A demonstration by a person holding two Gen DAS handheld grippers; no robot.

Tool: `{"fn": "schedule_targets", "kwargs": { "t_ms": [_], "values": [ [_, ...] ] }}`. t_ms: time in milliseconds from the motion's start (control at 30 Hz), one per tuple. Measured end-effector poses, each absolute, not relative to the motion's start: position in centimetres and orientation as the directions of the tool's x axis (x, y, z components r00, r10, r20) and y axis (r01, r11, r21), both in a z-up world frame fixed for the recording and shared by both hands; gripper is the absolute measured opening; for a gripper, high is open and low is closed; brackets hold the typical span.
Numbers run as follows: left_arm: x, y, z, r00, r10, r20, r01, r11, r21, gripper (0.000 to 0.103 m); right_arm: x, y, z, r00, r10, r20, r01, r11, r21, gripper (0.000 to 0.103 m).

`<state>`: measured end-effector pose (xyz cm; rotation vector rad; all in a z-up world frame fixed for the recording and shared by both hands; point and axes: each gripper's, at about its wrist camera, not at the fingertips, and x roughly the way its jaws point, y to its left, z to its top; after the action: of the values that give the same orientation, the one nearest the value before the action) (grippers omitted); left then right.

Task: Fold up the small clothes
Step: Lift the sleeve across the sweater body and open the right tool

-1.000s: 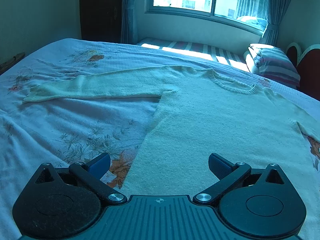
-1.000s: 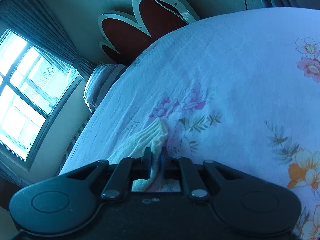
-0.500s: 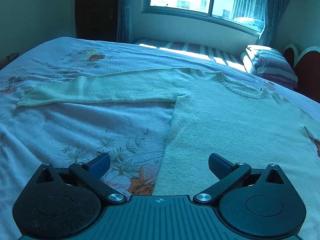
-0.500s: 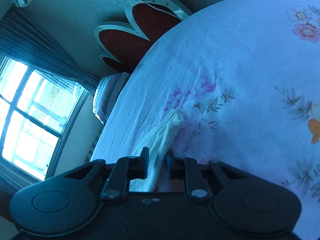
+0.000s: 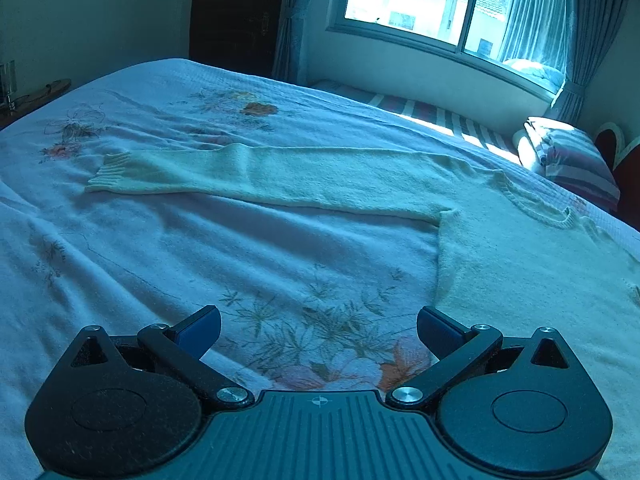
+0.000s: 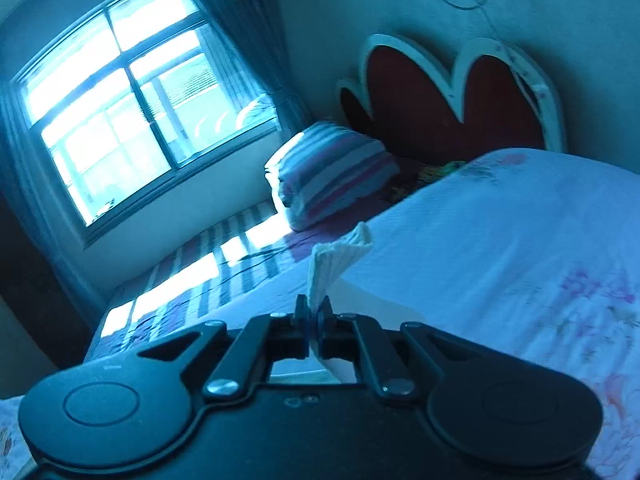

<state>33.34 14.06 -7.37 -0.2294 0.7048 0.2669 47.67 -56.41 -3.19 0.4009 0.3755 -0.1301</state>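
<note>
A pale knitted sweater (image 5: 520, 264) lies flat on the flowered bed sheet (image 5: 200, 248), its left sleeve (image 5: 280, 176) stretched out to a ribbed cuff (image 5: 112, 168). My left gripper (image 5: 318, 326) hovers open over the sheet just left of the sweater's body, with nothing between its fingers. In the right wrist view my right gripper (image 6: 314, 306) is shut on the ribbed cuff of the other sleeve (image 6: 340, 252), which sticks up from the jaws, lifted off the bed. The rest of that sleeve is hidden below the gripper.
A striped pillow (image 6: 332, 172) lies by the red scalloped headboard (image 6: 452, 100). A striped mattress strip (image 5: 440, 116) runs under the window (image 5: 440, 0) at the far side. Curtains hang at the window's sides. Floral sheet (image 6: 520, 240) spreads to the right.
My right gripper has closed fully on the cuff, risen off the bed and rolled, so the window and headboard now fill its view. My left gripper slid left, off the sweater's body onto the sheet.
</note>
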Motion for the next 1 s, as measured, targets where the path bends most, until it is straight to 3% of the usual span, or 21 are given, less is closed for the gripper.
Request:
{"fn": "schedule_targets", "kwargs": {
  "t_ms": [200, 367, 500, 900, 1000],
  "values": [
    [32.2, 18.8, -7.0, 0.73, 0.223, -0.646, -0.363, 0.927, -0.091, 0.103, 51.8, -38.6, -3.1, 0.882, 0.236, -0.408, -0.12, 0.95, 0.289, 0.005],
    [30.6, 22.8, -7.3, 0.706, 0.255, -0.661, -0.404, 0.911, -0.08, 0.103, 54.3, -25.3, -8.2, 0.734, 0.395, -0.552, -0.298, 0.918, 0.261, 0.005],
    [29.4, 25.3, -7.7, 0.693, 0.27, -0.668, -0.427, 0.901, -0.079, 0.103, 53.7, -19.4, -11.7, 0.68, 0.387, -0.623, -0.328, 0.92, 0.213, 0.005],
    [31.6, 24.8, -8.1, 0.723, 0.189, -0.665, -0.343, 0.933, -0.109, 0.103, 52.4, -17.0, -12.9, 0.7, 0.331, -0.633, -0.311, 0.939, 0.148, 0.006],
    [33.3, 23.6, -7.7, 0.736, 0.137, -0.663, -0.303, 0.943, -0.142, 0.103, 52.6, -16.7, -13.4, 0.695, 0.342, -0.632, -0.321, 0.935, 0.154, 0.017]
  ]
}}
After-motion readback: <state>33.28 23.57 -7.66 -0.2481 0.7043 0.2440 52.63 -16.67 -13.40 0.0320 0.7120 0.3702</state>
